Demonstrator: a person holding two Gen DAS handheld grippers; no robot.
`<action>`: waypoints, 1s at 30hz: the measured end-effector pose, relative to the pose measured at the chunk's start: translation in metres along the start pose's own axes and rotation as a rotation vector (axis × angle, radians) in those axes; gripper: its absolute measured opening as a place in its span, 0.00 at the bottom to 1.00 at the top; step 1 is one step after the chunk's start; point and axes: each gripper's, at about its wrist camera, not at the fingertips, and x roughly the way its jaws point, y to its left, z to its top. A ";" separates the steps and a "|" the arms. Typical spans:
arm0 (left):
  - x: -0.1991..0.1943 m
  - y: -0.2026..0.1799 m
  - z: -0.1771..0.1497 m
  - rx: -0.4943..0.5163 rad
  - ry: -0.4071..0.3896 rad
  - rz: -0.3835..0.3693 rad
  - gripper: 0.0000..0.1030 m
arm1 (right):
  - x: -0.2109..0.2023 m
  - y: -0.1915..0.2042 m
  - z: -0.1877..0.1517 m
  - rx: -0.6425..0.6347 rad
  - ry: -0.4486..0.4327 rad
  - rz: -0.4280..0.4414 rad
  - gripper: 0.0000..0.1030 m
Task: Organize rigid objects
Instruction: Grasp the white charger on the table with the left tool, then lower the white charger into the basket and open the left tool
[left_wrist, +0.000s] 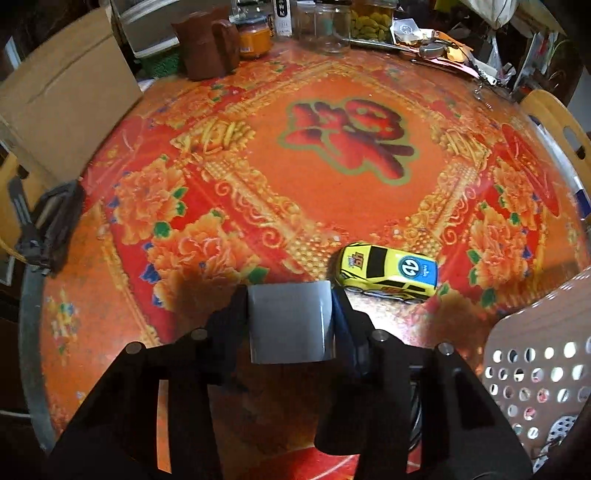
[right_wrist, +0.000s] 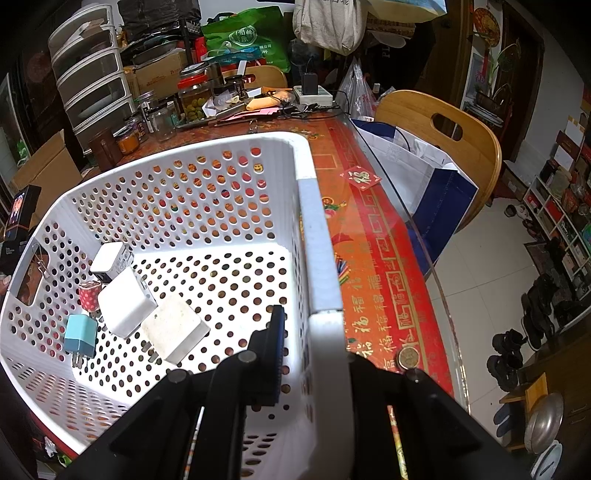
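I judge the sorting to be well under way. In the right wrist view, the white perforated plastic basket (right_wrist: 236, 192) already holds five small items: a white cube charger (right_wrist: 110, 258), a larger white block adapter (right_wrist: 125, 301), an off-white, slightly grubby square adapter (right_wrist: 171, 328), a pale blue plug with metal prongs (right_wrist: 79, 336), and a small red polka-dot piece (right_wrist: 88, 295). All look hard, smooth and boxy.

My left gripper (left_wrist: 291, 321) is clamped on a plain grey smooth-sided block (left_wrist: 290, 321), held between the black fingers above the red and gold floral tablecloth (left_wrist: 258, 177). I cannot tell whether it rests on the cloth. It is not yet in the basket, whose corner shows at the right edge of the left wrist view.

My right gripper (right_wrist: 314, 354) pinches the basket's thick white rim, one finger inside and one outside.

Left to sort: the grey block, then the glossy yellow toy car (left_wrist: 388, 271) just beyond it.
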 end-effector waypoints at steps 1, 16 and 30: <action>-0.003 0.000 -0.001 0.000 -0.007 -0.002 0.40 | 0.000 0.000 -0.001 0.001 -0.001 0.001 0.11; -0.102 0.024 0.016 -0.010 -0.215 0.093 0.40 | -0.001 0.001 0.000 0.000 -0.002 0.003 0.11; -0.181 -0.044 -0.009 0.141 -0.330 0.055 0.40 | -0.001 0.001 0.001 -0.003 -0.002 0.004 0.11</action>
